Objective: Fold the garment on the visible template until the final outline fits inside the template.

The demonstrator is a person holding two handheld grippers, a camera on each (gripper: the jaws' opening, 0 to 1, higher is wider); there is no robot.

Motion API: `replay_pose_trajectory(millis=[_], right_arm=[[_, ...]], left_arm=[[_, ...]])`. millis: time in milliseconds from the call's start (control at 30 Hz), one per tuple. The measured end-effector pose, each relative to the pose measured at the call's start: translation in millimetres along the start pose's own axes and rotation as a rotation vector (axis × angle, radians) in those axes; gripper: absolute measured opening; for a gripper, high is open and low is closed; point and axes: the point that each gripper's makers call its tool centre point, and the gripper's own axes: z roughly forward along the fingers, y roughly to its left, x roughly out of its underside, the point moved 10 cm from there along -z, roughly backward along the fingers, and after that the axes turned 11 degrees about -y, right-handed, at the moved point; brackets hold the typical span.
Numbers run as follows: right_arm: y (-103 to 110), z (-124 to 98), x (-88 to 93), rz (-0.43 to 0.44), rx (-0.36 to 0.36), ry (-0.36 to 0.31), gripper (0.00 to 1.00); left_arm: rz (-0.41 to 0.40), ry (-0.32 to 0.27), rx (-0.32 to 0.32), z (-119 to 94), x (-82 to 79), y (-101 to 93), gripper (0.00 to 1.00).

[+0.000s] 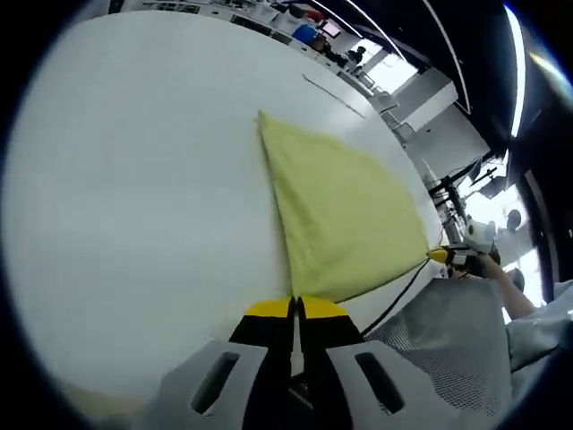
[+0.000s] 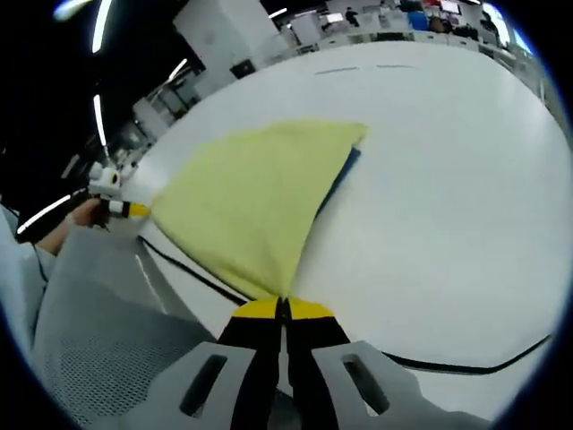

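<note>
A yellow garment (image 1: 345, 215) is held up off the white table (image 1: 134, 179), pulled taut between both grippers, with its far corner resting on the table. My left gripper (image 1: 294, 303) is shut on one near corner. My right gripper (image 2: 283, 305) is shut on the other near corner of the yellow garment (image 2: 251, 202). Each gripper shows in the other's view: the right gripper (image 1: 440, 255) at the garment's right tip, the left gripper (image 2: 134, 210) at its left tip. A black template line (image 2: 466, 367) runs across the table beneath. A blue edge (image 2: 347, 168) peeks out under the garment's far side.
Grey mesh fabric (image 1: 448, 345) hangs near the table edge by the person's hand (image 1: 492, 264). It also shows as grey mesh fabric (image 2: 89, 331) at lower left. Short dark marks (image 1: 333, 94) lie far across the table. Desks and screens (image 2: 412, 18) stand beyond.
</note>
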Motion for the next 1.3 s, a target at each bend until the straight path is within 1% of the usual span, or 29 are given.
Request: replay_pose_trajectory(millis=[333, 433, 567, 667, 700, 767, 933, 1000, 1067, 1200, 1300], right_arm=[[6.5, -10.4, 3.9, -0.064, 0.001, 0.064, 0.01], [6.0, -12.4, 6.2, -0.067, -0.001, 0.06, 0.01], [5.7, -14.1, 9.4, -0.041, 0.004, 0.041, 0.01], [7.2, -15.3, 10.7, -0.056, 0.002, 0.028, 0.01], [7.3, -14.3, 10.7, -0.077, -0.001, 0.02, 0.02], [8.5, -12.7, 9.6, -0.102, -0.001, 0.017, 0.02], [12.1, -11.0, 6.9, -0.169, 0.013, 0.034, 0.03], [13.0, -11.8, 6.4, -0.174, 0.014, 0.033, 0.03], [13.8, -13.5, 5.1, -0.18, 0.017, 0.034, 0.04], [13.2, -15.6, 0.5, -0.199, 0.024, 0.025, 0.04], [14.5, -16.1, -8.0, -0.226, 0.027, 0.006, 0.06]], left_arm=[[0.057, 0.046, 0.003, -3.0, 3.6, -5.7, 0.0], [0.072, 0.051, 0.002, -3.3, 4.0, -6.2, 0.0], [0.093, 0.058, 0.001, -3.5, 6.3, -7.9, 0.0], [0.101, 0.054, 0.007, -2.2, 7.5, -7.4, 0.0], [0.159, 0.047, 0.032, -1.9, 7.5, -6.8, 0.0], [0.22, 0.05, 0.031, -1.4, 7.3, -8.1, 0.0], [0.273, 0.072, 0.018, 0.6, 5.2, -11.6, 0.01], [0.291, 0.077, 0.01, -0.7, 4.2, -11.6, 0.03], [0.309, 0.071, 0.001, -3.8, 1.7, -12.2, 0.05], [0.355, 0.04, -0.028, -10.2, -5.5, -14.3, 0.02], [0.382, 0.009, -0.037, -13.6, -11.8, -17.5, 0.05]])
